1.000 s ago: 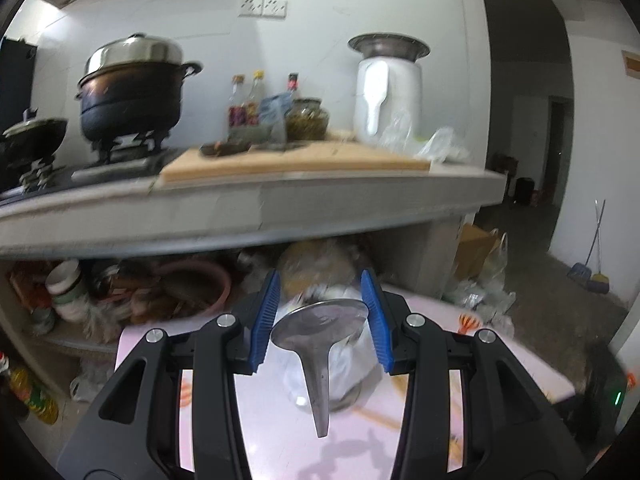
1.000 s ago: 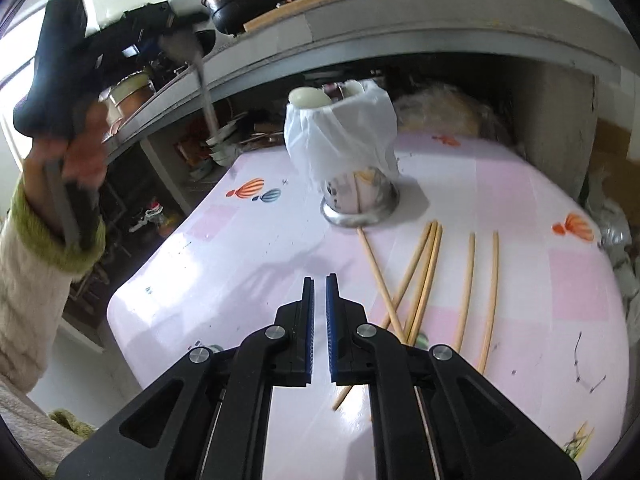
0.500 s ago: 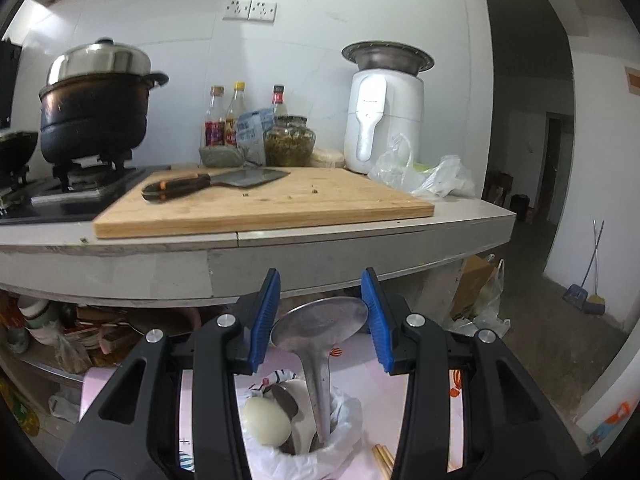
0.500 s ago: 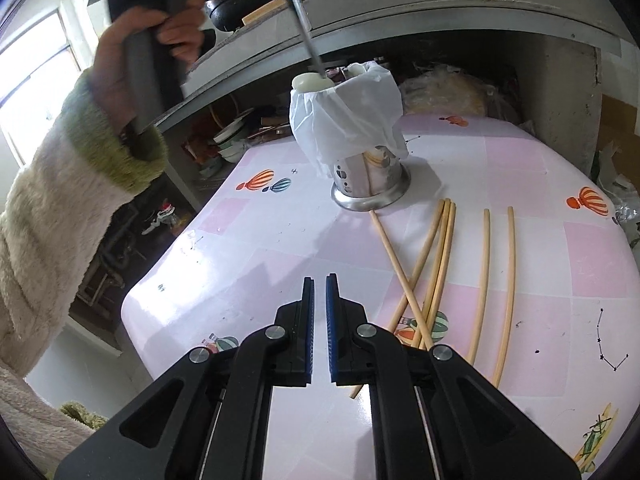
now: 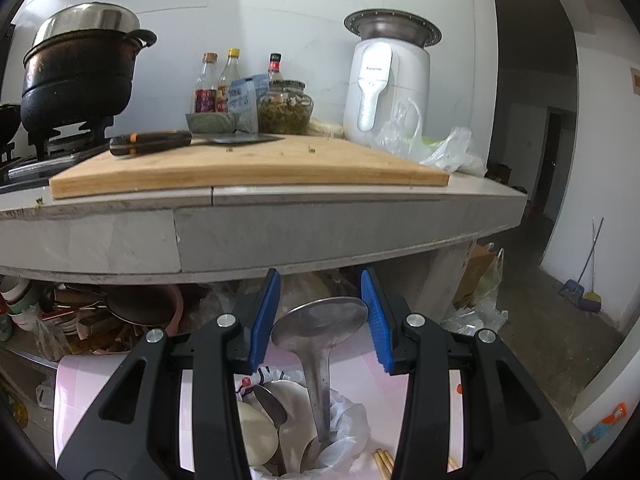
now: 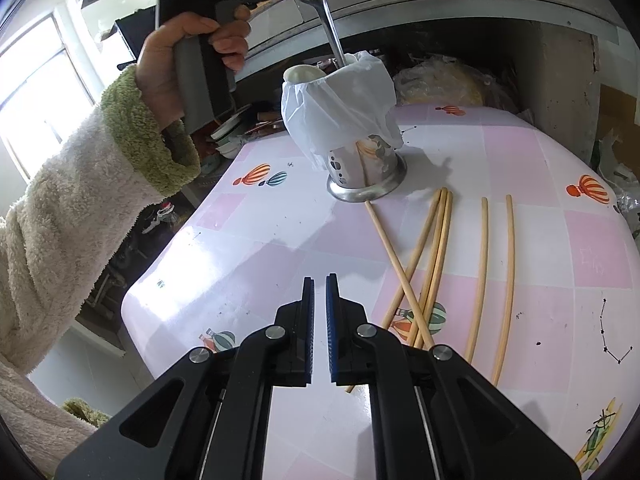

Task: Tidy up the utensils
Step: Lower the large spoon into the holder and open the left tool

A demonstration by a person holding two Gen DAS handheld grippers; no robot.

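Holding a metal spoon (image 5: 320, 322) by its bowl, the left gripper (image 5: 320, 316) has its blue pads part-way open, one pressed on each rim of the bowl. Bowl up, handle hanging down. From the right wrist view the same spoon (image 6: 320, 4) stands nearly upright with a slight lean, its handle tip already inside the mouth of the utensil holder (image 6: 352, 120), a metal cup lined with a white plastic bag. The long axis runs near vertical, straight into the opening. The holder (image 5: 340, 432) sits directly below the left claw, with other spoons and a pale rounded thing already in it. The person's hand (image 6: 188, 52), in a fleecy sleeve, grips the tool's handle high at left.

Judgement: the coming move turns on that vertical line. Handle is in, bowl is clamped; opening the pads should let the spoon drop the rest of the way. Risk: the bag lining may snag the handle.

Further right, on the pink balloon-print tablecloth (image 6: 260, 248), chopsticks (image 6: 436, 256) lie loose just beside the holder's base, long axes running roughly toward the holder, some crossed, two set apart at far right.

The right gripper (image 6: 319, 328) hangs low over the cloth, jaws nearly together, nothing between them. It is the nearer claw to the chopsticks, which lie just to its right and ahead.
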